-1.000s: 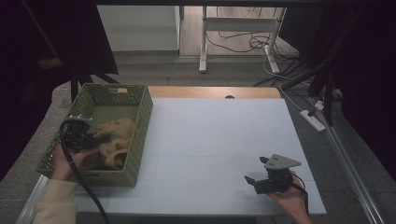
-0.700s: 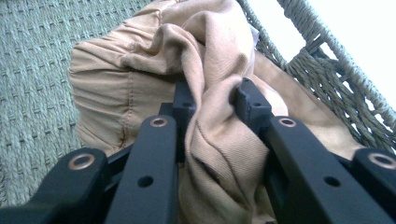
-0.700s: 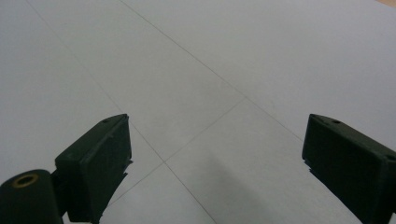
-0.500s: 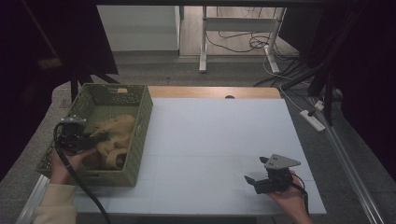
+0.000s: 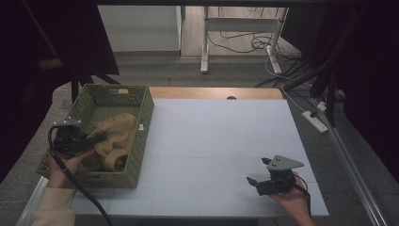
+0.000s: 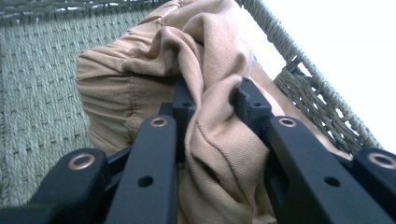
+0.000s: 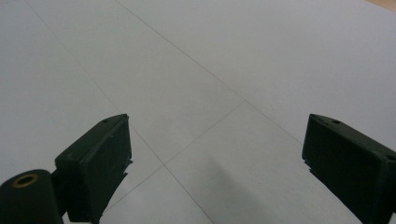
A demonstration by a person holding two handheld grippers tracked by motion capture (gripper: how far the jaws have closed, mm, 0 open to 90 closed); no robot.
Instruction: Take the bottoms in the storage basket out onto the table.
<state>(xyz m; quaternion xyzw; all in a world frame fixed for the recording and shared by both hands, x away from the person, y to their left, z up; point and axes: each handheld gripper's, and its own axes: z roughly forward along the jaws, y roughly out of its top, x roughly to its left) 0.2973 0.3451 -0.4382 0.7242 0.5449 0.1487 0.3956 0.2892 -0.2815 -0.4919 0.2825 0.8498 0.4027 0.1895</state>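
High view, tan cloth (image 5: 115, 136) inside basket (image 5: 141, 141)

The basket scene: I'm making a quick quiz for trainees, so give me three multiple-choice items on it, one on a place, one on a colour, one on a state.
1. Where does the basket stand on the table?
A. at its left edge
B. in the middle
C. at its right edge

2. What colour is the cloth in the basket?
A. blue
B. tan
C. white

3. How is the left gripper?
A. open above the table
B. shut on the cloth
C. lying in the basket with nothing in it

Key: 1 A, the high view shows the basket at the left edge. 2 B, the folds are tan in both views. 3 B, a fold of cloth is pinched between the jaws in the left gripper view.
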